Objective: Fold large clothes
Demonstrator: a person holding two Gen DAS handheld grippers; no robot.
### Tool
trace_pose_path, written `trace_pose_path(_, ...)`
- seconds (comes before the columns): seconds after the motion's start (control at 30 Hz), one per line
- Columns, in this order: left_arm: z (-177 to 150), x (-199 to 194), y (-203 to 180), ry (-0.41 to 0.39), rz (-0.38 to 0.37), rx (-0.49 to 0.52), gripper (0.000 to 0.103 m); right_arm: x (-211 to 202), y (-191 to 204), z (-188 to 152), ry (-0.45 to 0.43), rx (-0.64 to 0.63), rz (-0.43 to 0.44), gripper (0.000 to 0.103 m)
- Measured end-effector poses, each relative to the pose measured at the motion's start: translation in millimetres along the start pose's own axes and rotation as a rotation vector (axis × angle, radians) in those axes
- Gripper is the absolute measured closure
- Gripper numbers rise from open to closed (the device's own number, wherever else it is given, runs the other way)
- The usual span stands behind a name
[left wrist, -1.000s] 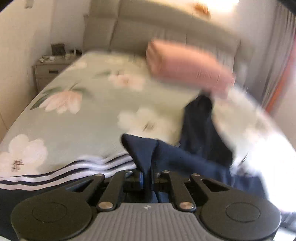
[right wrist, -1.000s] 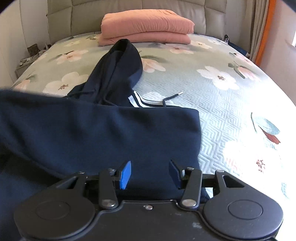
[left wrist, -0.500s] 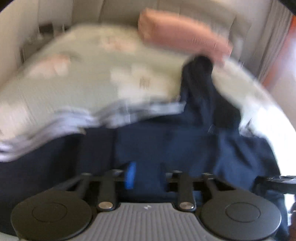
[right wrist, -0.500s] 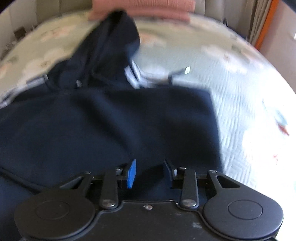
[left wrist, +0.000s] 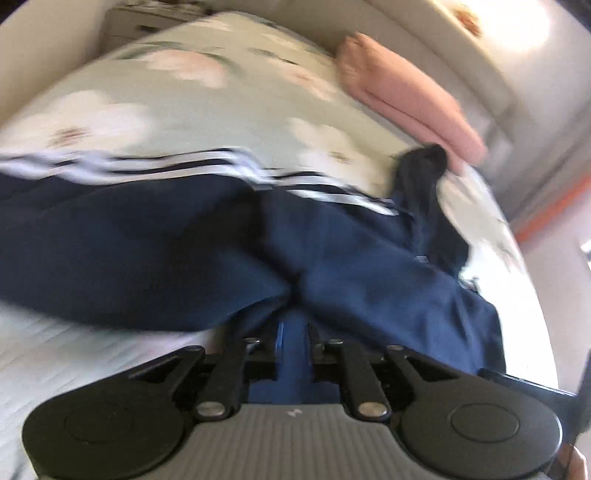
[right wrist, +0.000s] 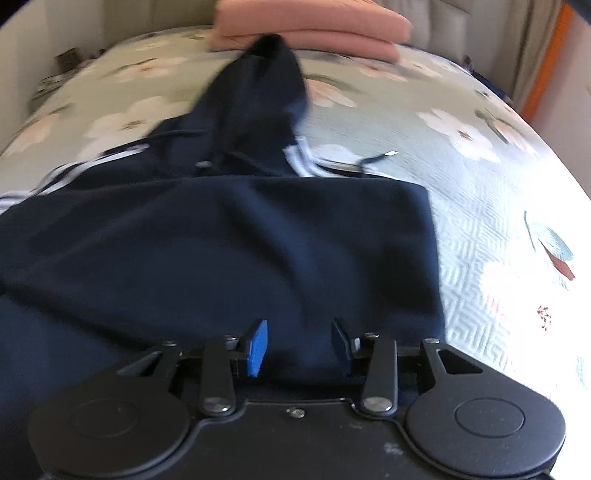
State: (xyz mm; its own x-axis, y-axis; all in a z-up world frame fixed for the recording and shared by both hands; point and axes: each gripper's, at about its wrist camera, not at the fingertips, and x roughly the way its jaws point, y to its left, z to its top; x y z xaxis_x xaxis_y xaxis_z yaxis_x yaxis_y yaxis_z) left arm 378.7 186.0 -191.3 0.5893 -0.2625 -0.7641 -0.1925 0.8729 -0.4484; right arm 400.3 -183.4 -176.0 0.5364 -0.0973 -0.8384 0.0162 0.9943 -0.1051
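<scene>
A navy hoodie (left wrist: 351, 266) with white stripes lies spread on the bed. Its hood (right wrist: 258, 92) reaches up toward a folded pink stack. My left gripper (left wrist: 293, 328) is low over the near part of the hoodie. Its jaws are closing, and a bunched fold of navy cloth is pinched tight between them. In the right wrist view the hoodie's folded body (right wrist: 221, 251) fills the middle. My right gripper (right wrist: 299, 339) hangs just above its near edge. Its jaws are opening, blue pads apart, with the cloth under the gap and not pressed.
The bed (right wrist: 480, 192) has a pale green floral cover. Folded pink clothes (right wrist: 310, 26) sit at the headboard. A drawstring (right wrist: 373, 158) trails right of the hood. A nightstand (left wrist: 147, 18) stands far left and an orange curtain (right wrist: 550, 55) far right.
My left gripper has swung down and rolled while keeping its navy cloth, so the hoodie now fills its view. My right gripper sank a little; its jaws narrowed, then widened again.
</scene>
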Motion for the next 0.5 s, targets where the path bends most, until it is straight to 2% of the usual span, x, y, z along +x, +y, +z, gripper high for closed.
trace_pose_path(0.1,-13.1,-32.2,41.9,-0.024,0.120,-0.084,0.087,-11.5,15.7,-18.8,0.023,-0.012,0.053,0.053)
trace_pose_path(0.2,-15.7,-63.9,92.7,-0.073,0.231,-0.217,0.077,-9.5,30.7,-32.4,0.057,-0.044,0.062,0.053)
trace_pose_path(0.27,-11.7,-79.6,124.0,-0.119,0.294,-0.314,0.070,0.4,39.9,-40.9,0.109,-0.075,0.037,0.052)
trace_pose_path(0.4,6.0,-99.7,176.5,-0.231,0.420,-0.461,0.062,2.4,37.7,-40.8,0.107,-0.043,0.043,0.052)
trace_pose_path(0.5,16.4,-109.1,209.4,-0.309,0.435,-0.608,0.056,5.9,37.4,-37.7,0.117,-0.029,0.053,0.051)
